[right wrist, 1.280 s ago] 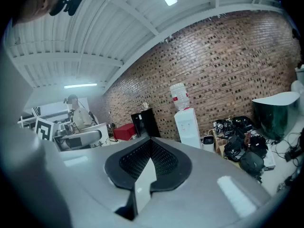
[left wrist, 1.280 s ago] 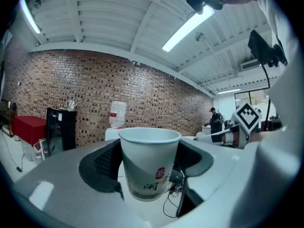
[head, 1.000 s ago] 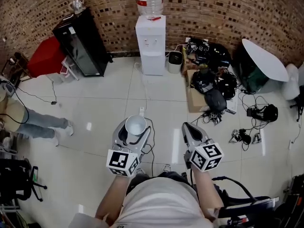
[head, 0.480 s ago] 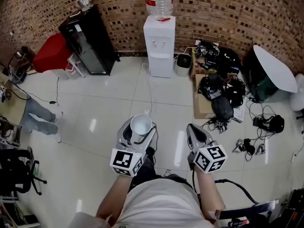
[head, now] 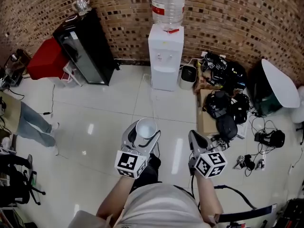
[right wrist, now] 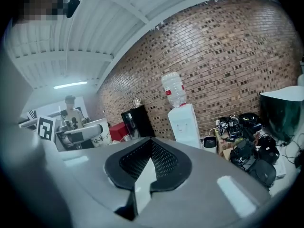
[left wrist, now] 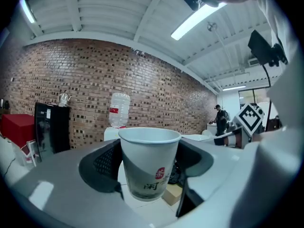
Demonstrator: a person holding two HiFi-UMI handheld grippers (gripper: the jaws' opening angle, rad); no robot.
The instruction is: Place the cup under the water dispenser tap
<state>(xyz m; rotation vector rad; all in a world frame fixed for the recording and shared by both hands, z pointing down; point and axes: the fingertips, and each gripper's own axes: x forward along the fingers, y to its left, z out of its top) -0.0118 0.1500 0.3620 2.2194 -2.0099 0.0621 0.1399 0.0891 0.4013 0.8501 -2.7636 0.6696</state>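
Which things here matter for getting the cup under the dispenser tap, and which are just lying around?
Job: white paper cup in the left gripper; white water dispenser with clear bottle.
Lying about: black cabinet; red box; pile of black bags and cables.

Glossy white tile floor [head: 104,108]. Water dispenser [head: 165,63] stands on it at 12 o'clock, black cabinet [head: 84,49] around 10 with a red box [head: 45,60] just beside it, messy pile of bags and cables [head: 225,96] at 2.
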